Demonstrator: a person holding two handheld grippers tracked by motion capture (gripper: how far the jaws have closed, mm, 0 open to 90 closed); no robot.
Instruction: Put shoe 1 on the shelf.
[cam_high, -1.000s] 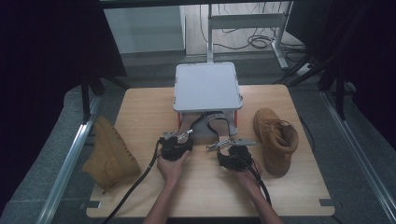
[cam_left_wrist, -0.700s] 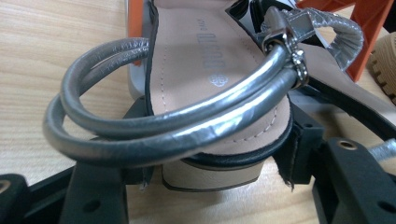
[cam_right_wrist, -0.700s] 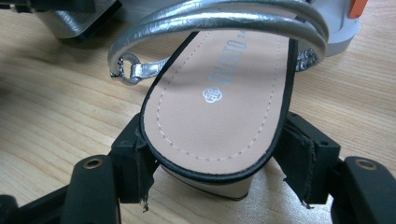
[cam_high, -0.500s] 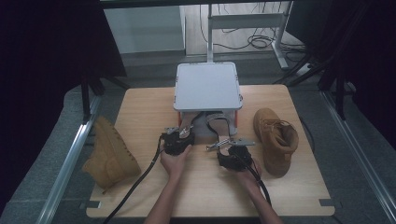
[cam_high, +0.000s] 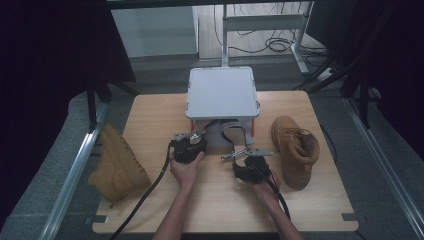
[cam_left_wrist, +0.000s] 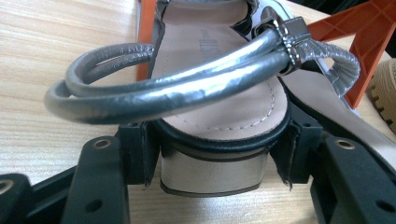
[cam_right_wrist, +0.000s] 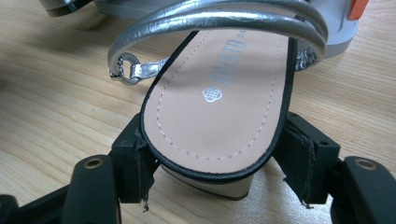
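2 black grippers each clamp the heel of a sandal. On the left gripper (cam_left_wrist: 212, 177), the ragged rubber pads press both sides of a squared block heel with a shiny metallic face, so the left sandal (cam_left_wrist: 219, 93) sits right between the jaws, its toe end pointing away. Its insole is smooth beige with a stitched line near the black rim, and 2 round silver-grey straps loop across above the heel, crinkled and glossy, meeting a small buckle at the right. An orange bracket stands on either side of the shoe's far end.

Jaws of the right gripper (cam_right_wrist: 219, 172) pinch the rounded heel of the right sandal (cam_right_wrist: 224, 93) in the same way, pads tight against its black edge. This insole is matte tan with a silver logo and pale stitching; a doubled silver strap arches over it and ends in a small ring.

From the high view, both sandals lie on the pale wooden table (cam_high: 150, 110), toes under a grey box (cam_high: 222, 92). 1 brown suede boot (cam_high: 295, 150) lies just right of the right gripper, and a tan boot (cam_high: 117, 165) sits at the table's left edge, well apart.
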